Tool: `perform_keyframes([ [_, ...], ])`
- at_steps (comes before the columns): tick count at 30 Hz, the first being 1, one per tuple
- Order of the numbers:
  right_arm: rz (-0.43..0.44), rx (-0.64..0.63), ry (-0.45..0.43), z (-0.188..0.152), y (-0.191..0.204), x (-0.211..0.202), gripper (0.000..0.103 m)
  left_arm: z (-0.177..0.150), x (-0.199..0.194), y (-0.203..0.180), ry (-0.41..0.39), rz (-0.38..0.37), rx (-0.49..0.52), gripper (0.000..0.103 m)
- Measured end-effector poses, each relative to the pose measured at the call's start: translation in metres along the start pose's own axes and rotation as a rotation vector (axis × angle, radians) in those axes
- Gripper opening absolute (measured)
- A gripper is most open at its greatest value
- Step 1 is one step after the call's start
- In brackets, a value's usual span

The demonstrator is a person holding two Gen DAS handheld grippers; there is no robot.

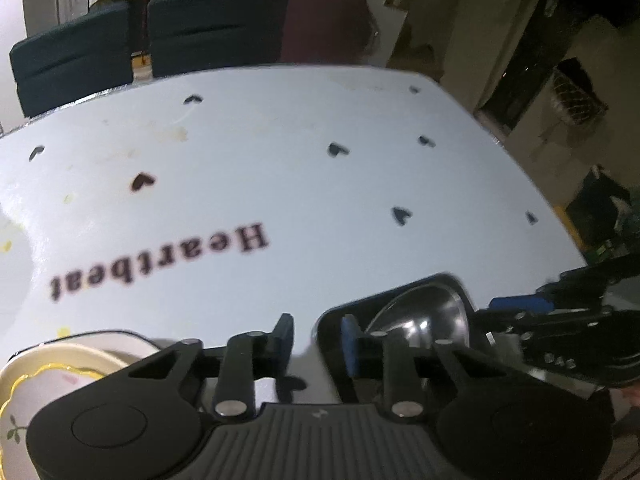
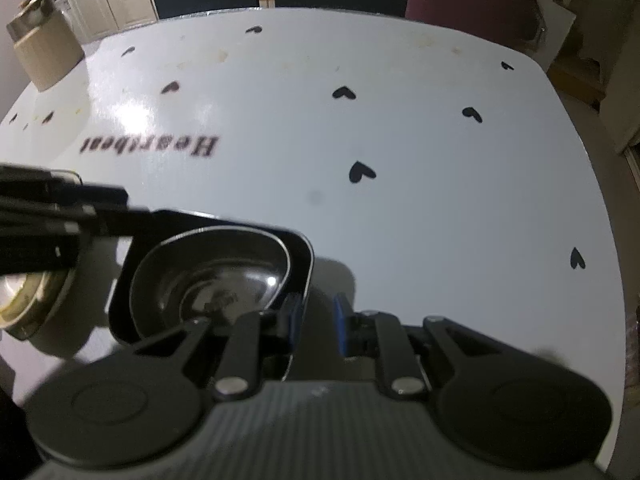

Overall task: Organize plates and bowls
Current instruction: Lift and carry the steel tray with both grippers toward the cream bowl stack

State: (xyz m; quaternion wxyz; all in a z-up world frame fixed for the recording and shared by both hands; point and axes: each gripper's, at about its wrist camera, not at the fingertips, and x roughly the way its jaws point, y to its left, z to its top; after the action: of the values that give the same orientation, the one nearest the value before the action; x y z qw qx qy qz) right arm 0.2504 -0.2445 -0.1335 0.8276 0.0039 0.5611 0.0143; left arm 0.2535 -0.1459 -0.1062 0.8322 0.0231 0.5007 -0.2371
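A black square plate (image 1: 332, 320) carries a shiny metal bowl (image 1: 424, 320) near the table's front edge. My left gripper (image 1: 317, 338) straddles the plate's left rim: the right pad is inside and the left pad stands off it with white table showing between, so it is open. My right gripper (image 2: 318, 320) is shut on the plate's (image 2: 306, 256) right rim, one finger inside by the bowl (image 2: 216, 280) and one outside. A cream plate with a yellow scalloped edge (image 1: 60, 372) lies at the lower left.
The white tablecloth (image 2: 400, 140) has black hearts and the word "Heartbeat". Dark chairs (image 1: 72, 56) and a maroon one (image 1: 324, 20) stand along the far edge. A cardboard box (image 2: 44, 52) sits at the far left corner. The table ends close on the right (image 2: 612, 240).
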Motion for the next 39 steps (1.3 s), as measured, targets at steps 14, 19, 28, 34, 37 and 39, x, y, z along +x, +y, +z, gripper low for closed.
perform_keyframes([
  [14,0.057,0.025,0.032,-0.003,-0.003,0.01,0.006,-0.014,0.019,-0.008,0.105,-0.027,0.043,0.011],
  [19,0.058,0.045,0.04,-0.005,-0.01,0.011,0.006,-0.022,0.02,-0.012,0.107,-0.055,0.04,0.012],
  [28,0.072,0.071,0.037,-0.014,-0.014,0.015,0.006,-0.028,0.023,-0.007,0.112,-0.087,-0.028,0.012],
  [34,0.07,0.074,0.034,-0.015,-0.015,0.015,0.006,-0.03,0.022,-0.006,0.096,-0.09,-0.047,0.011],
  [37,0.075,0.078,0.03,-0.016,-0.017,0.015,0.006,-0.031,0.021,-0.004,0.089,-0.096,-0.056,0.011],
  [39,0.079,0.086,0.025,-0.017,-0.018,0.014,0.006,-0.031,0.021,-0.002,0.083,-0.109,-0.072,0.011],
])
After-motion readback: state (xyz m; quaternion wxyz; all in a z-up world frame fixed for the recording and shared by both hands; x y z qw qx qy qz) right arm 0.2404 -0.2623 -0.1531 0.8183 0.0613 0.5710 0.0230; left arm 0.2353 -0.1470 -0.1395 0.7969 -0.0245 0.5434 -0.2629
